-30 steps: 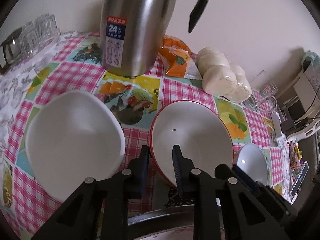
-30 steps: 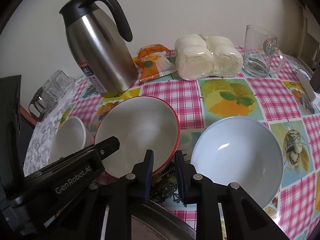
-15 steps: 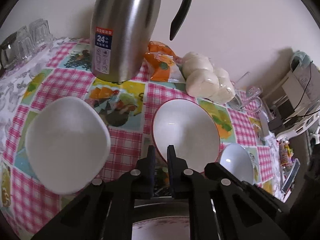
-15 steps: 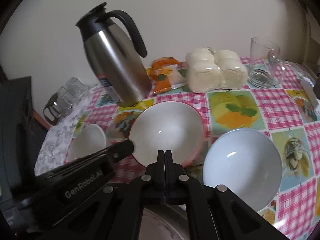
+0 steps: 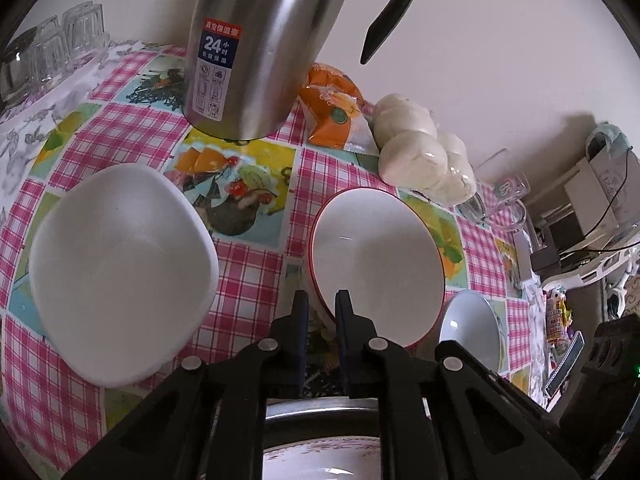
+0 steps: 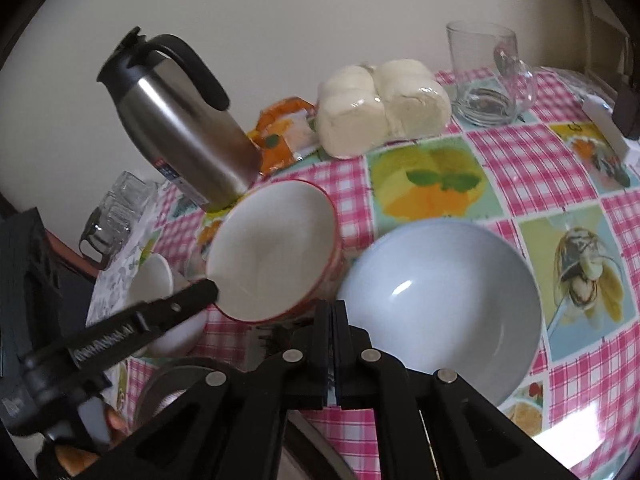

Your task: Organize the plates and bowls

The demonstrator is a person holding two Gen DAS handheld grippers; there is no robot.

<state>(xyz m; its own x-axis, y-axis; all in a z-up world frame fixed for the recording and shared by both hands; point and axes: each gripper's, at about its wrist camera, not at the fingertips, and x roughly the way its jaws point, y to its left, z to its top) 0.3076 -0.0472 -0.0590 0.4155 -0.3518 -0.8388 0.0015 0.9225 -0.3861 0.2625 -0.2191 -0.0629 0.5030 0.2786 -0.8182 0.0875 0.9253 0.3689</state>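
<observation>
On pink checked tablecloth (image 6: 532, 160), against a pale wall (image 6: 320, 20), stand bowls.

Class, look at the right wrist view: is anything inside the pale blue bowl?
No, the pale blue bowl shows only its bare glazed inside with a highlight.

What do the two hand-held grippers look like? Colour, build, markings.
Both are matte black plastic. The left hand-held gripper and right hand-held gripper each have two flat narrow fingers on angular linkage arms with triangular cut-outs, pinned by round silver rivets. White lettering runs along the left one's side in the right wrist view. No cables or sleeves visible.
</observation>
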